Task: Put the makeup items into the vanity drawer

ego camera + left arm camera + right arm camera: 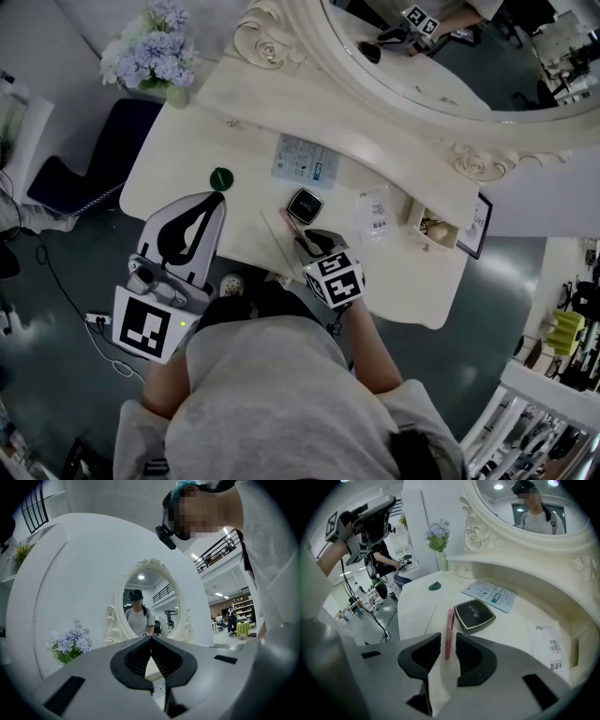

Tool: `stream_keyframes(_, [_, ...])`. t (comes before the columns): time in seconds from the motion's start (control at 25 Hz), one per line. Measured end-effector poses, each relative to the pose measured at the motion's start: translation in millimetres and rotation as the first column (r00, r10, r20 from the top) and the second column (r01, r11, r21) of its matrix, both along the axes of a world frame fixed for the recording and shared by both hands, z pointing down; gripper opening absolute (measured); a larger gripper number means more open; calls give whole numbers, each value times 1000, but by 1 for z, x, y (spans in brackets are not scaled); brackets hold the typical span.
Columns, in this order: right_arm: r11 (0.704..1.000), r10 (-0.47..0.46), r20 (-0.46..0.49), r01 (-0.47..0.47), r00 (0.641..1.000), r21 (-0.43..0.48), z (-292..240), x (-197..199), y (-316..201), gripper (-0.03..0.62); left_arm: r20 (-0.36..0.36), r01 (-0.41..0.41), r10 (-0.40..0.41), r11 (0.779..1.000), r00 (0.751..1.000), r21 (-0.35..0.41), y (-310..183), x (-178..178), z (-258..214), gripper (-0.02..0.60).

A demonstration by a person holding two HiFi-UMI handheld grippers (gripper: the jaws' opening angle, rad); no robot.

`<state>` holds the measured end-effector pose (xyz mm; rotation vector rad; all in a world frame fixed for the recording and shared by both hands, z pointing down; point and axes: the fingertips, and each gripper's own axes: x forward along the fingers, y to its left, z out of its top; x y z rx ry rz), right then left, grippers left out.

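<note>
A pink makeup tube [450, 625] lies on the cream vanity top [187, 159], right beside a black square compact [474, 615]. My right gripper [448, 641] is open and low over the table, one jaw on each side of the tube's near end. In the head view the right gripper [302, 239] sits at the table's front edge, just below the compact [305, 204]. A small dark green round item [221, 177] lies further left. My left gripper [218, 198] is held up off the table at the left. It is shut and empty, with its fingertips meeting [151, 641].
A printed leaflet [306, 159] and a white paper slip [374, 216] lie behind the compact. A small open box [431, 225] stands at the right end. A vase of pale flowers [155, 52] stands at the back left, and the oval mirror [450, 56] rises behind.
</note>
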<state>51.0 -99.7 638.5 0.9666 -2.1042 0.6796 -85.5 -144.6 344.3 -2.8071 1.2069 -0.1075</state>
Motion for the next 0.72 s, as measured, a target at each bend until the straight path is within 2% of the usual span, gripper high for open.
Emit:
stream_keyframes(0.2, [1000,-17,-53,18,998,12,7,-1,0,103,5,15,-15,1000,1000,1,0,-6,0,14])
stream_keyframes(0.36, [999,-42,-103,45,994,27,6,-5,3,54,0,22,-22,1000,1000,5,0,-9,-3,14])
stream_keyframes(0.48, [997,-61,-132,67,989,39,8,-5,5,51,4,17,-17,1000,1000,10,1,-9,-4,14])
stream_keyframes(0.72, [995,6,-57,0,998,96,-17,-7,-4,49,0,-1,1,1000,1000,16,-1,-8,-6,14])
